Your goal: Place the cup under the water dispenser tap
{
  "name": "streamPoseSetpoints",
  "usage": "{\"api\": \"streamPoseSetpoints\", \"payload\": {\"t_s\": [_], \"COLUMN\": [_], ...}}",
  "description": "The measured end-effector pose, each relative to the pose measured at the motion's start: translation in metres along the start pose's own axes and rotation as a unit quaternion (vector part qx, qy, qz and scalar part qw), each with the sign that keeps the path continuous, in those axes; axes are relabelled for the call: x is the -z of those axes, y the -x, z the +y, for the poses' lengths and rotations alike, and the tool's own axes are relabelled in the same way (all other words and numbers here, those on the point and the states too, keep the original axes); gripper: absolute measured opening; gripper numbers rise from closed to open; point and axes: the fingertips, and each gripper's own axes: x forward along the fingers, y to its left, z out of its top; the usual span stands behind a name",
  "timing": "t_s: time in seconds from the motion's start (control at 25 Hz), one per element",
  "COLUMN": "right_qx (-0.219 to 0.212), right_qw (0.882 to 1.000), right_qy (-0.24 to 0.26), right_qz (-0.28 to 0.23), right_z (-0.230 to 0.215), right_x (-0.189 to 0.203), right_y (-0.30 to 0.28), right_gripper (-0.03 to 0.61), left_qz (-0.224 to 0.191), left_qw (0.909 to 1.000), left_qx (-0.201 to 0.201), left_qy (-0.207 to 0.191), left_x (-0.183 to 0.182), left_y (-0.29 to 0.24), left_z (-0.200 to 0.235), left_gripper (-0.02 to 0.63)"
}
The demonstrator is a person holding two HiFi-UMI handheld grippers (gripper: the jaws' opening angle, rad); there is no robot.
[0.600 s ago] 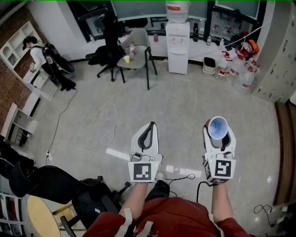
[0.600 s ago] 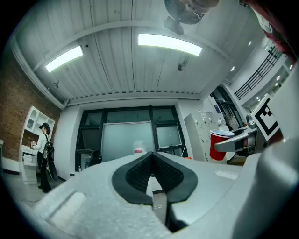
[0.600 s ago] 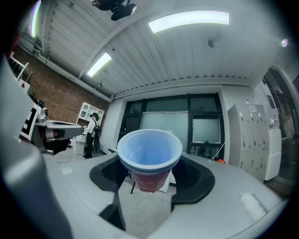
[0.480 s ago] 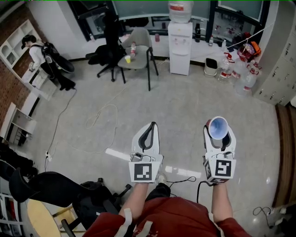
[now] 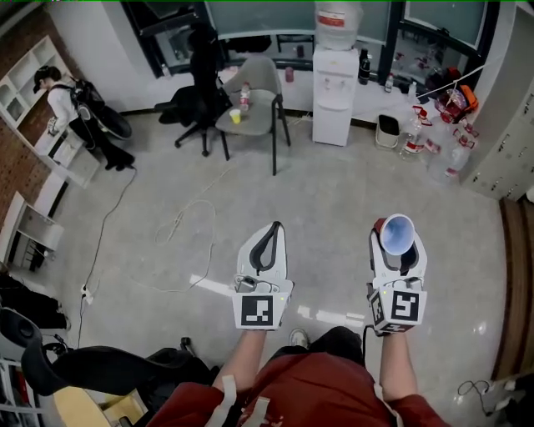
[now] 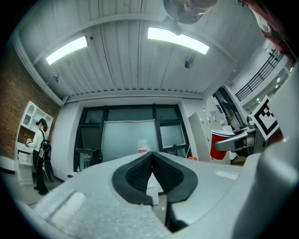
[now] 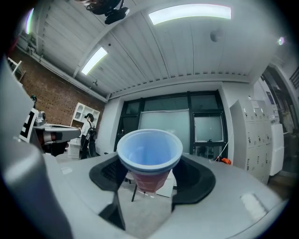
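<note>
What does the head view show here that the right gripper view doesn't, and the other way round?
Only the head view shows the loose cable on the floor and the wearer's red top. Only the right gripper view shows the ceiling light strips. Both show the cup clamped in the right tool, and a person by the white shelves.

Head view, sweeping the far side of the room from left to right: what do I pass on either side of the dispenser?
person → black chair → grey chair → water dispenser → bin → jugs
</note>
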Motion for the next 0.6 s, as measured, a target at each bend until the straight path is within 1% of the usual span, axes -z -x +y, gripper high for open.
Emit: {"api": "streamPoseSetpoints", "payload": {"t_s": [0.16,0.28,0.4,0.52,0.6], "right_qx": [0.001,-0.003,-0.003,0.0,0.002], "right_qw": [1.0,1.0,1.0,1.0,1.0], "right_qy": [0.002,0.008,0.003,-0.005,-0.01], "right_qz": [0.005,0.0,0.002,-0.002,-0.004], "right_z": [-0.003,-0.007,-0.024,-0.048,-0.069], "right_x": [0.004,0.014,0.031,0.048,0.059], "right_y": [-0.019,-0.037,-0.061,-0.092,-0.123], "right_gripper": [0.29,0.291,0.291,0.291,0.291], "left_qz": [0.0,-0.002,0.0,-0.002,0.002], "left_qw": [1.0,1.0,0.9998,0.9998,0.9998], "left_qx": [0.001,0.003,0.008,0.006,0.003], "left_qy": [-0.002,-0.005,-0.02,-0.019,-0.019], "left_x": [0.005,0.016,0.032,0.048,0.062], "left_y": [-0.019,-0.035,-0.062,-0.099,-0.132], "left_z": [0.01,0.014,0.007,0.001,-0.001], "left_gripper": [0.003,0.003,0.003,0.003,0.003]}}
